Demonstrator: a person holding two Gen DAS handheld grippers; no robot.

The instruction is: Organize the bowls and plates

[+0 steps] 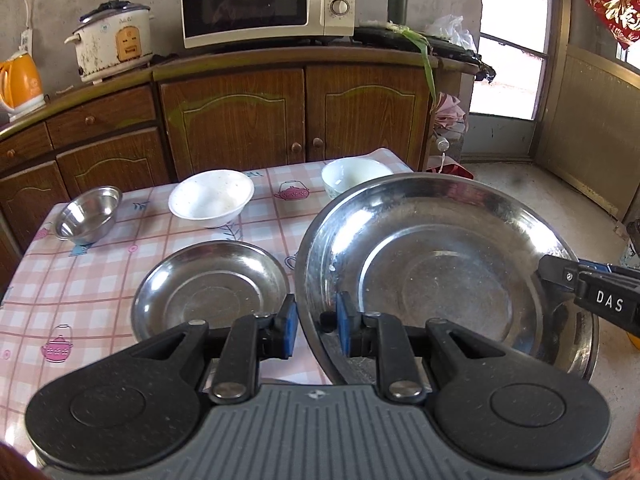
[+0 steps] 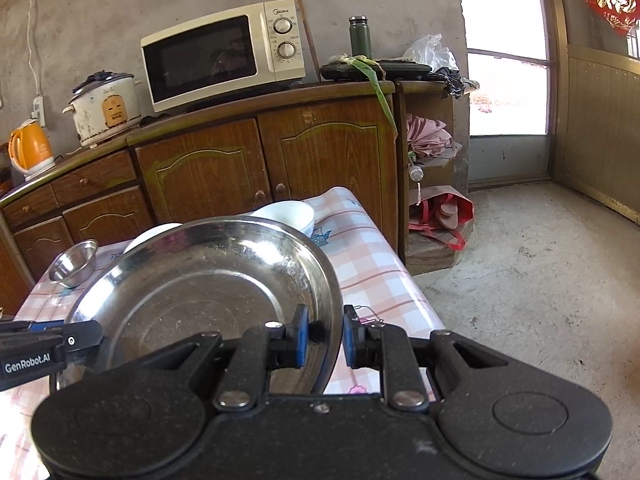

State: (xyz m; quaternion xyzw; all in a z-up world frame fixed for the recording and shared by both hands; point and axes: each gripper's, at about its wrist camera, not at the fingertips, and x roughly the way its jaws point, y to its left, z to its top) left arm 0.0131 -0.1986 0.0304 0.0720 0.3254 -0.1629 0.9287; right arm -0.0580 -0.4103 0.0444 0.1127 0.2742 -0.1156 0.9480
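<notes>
A large steel plate [image 1: 440, 256] hangs above the table's right side, held by both grippers. My left gripper [image 1: 317, 320] is shut on its near-left rim. My right gripper [image 2: 325, 334] is shut on the opposite rim of the same large steel plate [image 2: 208, 280], and shows in the left wrist view as a black finger [image 1: 560, 276] on the right rim. On the table lie a smaller steel plate [image 1: 208, 284], a small steel bowl [image 1: 89, 213], a wide white bowl [image 1: 211, 197] and a second white bowl [image 1: 348, 176], partly hidden behind the large plate.
The table [image 1: 80, 280] has a pink checked cloth. Behind it stands a wooden cabinet [image 1: 280, 112] with a microwave [image 1: 266, 2], a rice cooker [image 1: 112, 40] and an orange kettle [image 1: 20, 84]. Bare concrete floor [image 2: 540, 280] lies right of the table.
</notes>
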